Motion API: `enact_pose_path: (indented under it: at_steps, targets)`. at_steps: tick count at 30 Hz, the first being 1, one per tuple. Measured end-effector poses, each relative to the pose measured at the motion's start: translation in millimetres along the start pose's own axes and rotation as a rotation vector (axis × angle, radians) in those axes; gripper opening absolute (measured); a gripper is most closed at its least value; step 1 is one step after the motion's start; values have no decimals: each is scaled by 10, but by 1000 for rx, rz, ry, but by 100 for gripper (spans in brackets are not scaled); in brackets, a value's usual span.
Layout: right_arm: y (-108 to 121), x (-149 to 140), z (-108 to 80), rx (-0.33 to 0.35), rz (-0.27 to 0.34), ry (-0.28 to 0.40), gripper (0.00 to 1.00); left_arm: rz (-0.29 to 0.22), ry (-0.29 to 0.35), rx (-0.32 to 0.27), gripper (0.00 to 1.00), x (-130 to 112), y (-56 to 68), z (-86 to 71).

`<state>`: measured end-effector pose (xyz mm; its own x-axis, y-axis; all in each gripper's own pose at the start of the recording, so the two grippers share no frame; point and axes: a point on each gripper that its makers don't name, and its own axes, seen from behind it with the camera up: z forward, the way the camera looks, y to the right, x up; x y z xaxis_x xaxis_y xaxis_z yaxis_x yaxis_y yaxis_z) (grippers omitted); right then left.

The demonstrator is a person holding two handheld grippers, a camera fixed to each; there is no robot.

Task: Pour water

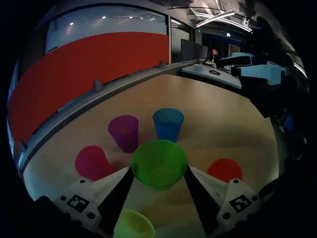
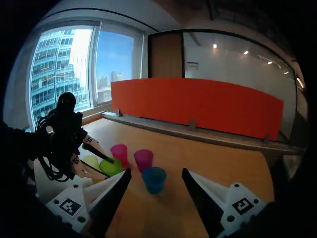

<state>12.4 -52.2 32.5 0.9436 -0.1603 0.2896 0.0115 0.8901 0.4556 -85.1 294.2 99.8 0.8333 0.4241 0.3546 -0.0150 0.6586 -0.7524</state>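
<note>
- The desk (image 1: 222,119) is a broad slab with a pale wood-grain top, smooth and matte; an orange partition (image 1: 91,67) runs along its far edge.
- The left tool (image 1: 159,167) is closed onto the green cup (image 1: 159,163), with one finger pressed to each side just below the rim. The cup is carried above the desk and tipped, so its mouth faces the camera.
- The right tool (image 2: 155,170) is spread wide and holds nothing. The blue cup (image 2: 154,179) stands on the desk beyond its fingertips.
- The green cup is judged to be thin, translucent plastic — light, tapered, slick-walled and easily squashed. A mid-wall hold with gentle pressure is advised. Whether water lies inside cannot be told.
- The purple cup (image 1: 124,132), pink cup (image 1: 92,162), red cup (image 1: 225,169) and yellow cup (image 1: 132,225) are of the same tapered shape — the purple and pink appear upside down.
</note>
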Motion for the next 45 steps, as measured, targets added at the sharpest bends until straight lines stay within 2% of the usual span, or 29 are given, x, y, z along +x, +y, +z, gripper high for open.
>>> enact_pose_path:
  at_steps: [11,20,29,35,45]
  targets:
    - [-60,47,2,1,-14,-2,100,-27,92,30,86,191,-76,-320]
    - [-132,65,28,6,-34,-6,100,-48,166,66,86,372,-203,-626]
    - [-208,93,57,16,-40,-5,100,-19,238,114,86,597,-339,-993]
    - [-238,97,86,19,-45,-7,100,-22,277,122,86,687,-363,-1211]
    - [-270,118,142,25,-47,-8,100,-28,340,138,86,804,-388,-1485]
